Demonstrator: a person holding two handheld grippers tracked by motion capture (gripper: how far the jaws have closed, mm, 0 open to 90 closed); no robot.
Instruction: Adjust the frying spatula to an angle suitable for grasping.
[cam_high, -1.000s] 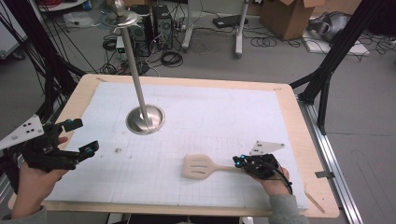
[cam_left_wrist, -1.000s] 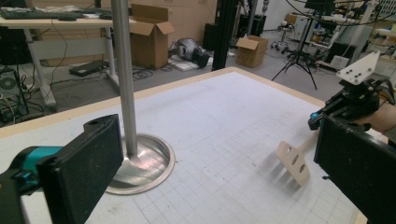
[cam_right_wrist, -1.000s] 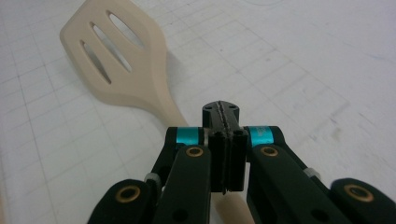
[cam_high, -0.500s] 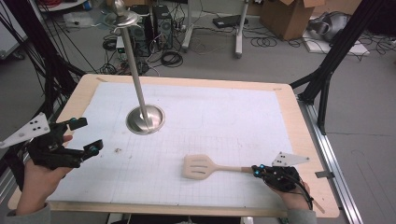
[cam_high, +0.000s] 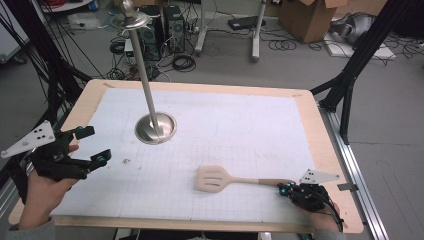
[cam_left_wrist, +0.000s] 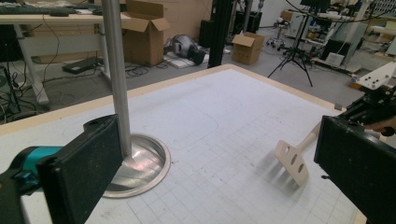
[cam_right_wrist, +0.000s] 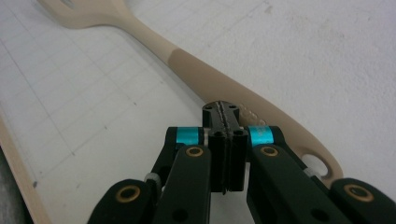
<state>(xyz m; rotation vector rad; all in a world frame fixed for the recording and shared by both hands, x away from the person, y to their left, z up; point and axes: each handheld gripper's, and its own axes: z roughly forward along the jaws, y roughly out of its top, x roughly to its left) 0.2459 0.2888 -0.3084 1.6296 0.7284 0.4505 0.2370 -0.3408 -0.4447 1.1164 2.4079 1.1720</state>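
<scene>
A beige slotted spatula lies flat on the white gridded mat, head to the left and handle pointing right. My right gripper sits at the handle's far right end, low over the mat. In the right gripper view its jaws are pressed together with nothing between them, and the spatula handle runs just past their tips. My left gripper hovers at the mat's left edge, jaws wide open and empty. In the left gripper view the spatula lies far off to the right.
A metal pole on a round steel base stands at the back left of the mat, close in front of the left gripper's jaw. The wooden table rim frames the mat. Cables and boxes lie on the floor beyond.
My right gripper has slid right and toward the near edge, from mid-handle to the handle's end. The spatula has stayed where it lay. The left gripper has barely shifted.
</scene>
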